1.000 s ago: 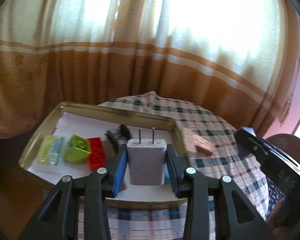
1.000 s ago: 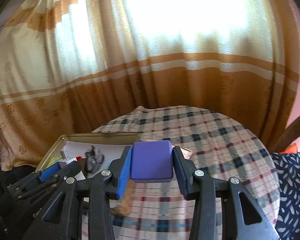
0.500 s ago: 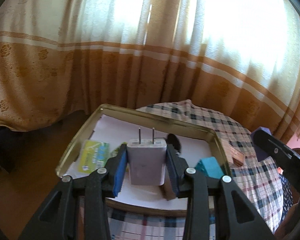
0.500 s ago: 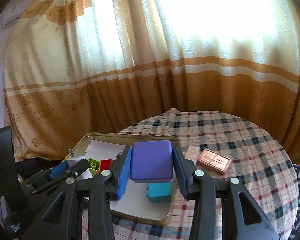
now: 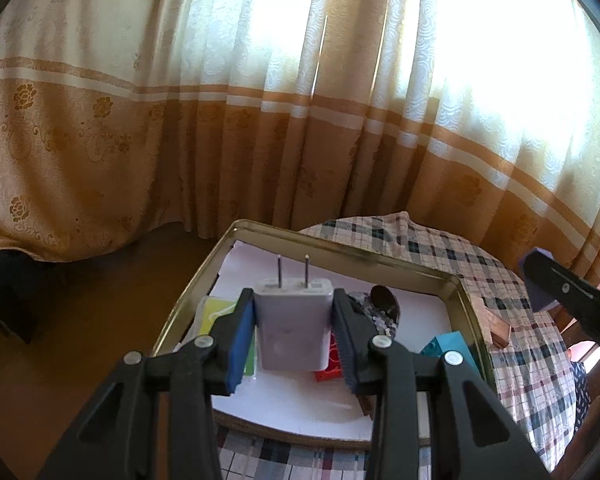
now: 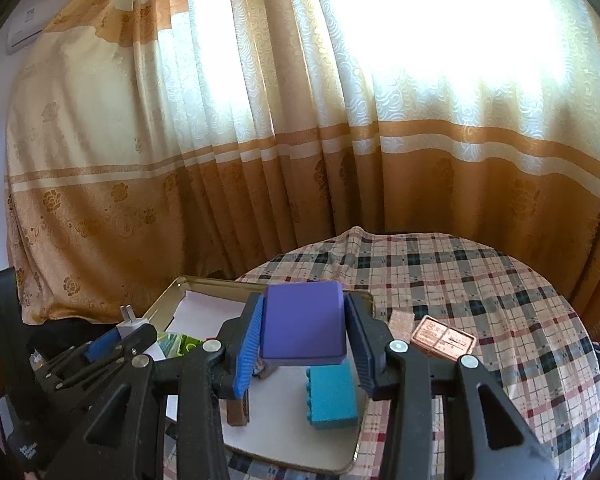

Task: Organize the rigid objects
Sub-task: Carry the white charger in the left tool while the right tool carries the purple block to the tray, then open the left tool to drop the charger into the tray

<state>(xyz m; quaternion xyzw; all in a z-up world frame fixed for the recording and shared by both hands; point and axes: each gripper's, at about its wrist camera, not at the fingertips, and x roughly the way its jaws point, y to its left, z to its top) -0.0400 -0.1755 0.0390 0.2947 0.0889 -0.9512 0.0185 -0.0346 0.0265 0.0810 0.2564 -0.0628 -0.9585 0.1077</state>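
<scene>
A backlit tan curtain [image 6: 300,140] is seen behind a round table under plaid cloth [image 6: 480,300]. One paper-lined tray [image 5: 380,258] is set at its edge. One charger [image 5: 292,328] is clamped by the left gripper [image 5: 294,336] above the tray; one purple block [image 6: 303,324] is clamped by the right gripper [image 6: 304,340]. One teal brick [image 6: 332,396], one red brick [image 5: 326,368], mostly hidden. Dark item [image 5: 384,300] unclear.

Red brick [image 5: 327,364] mostly behind white charger [image 5: 293,328].
</scene>
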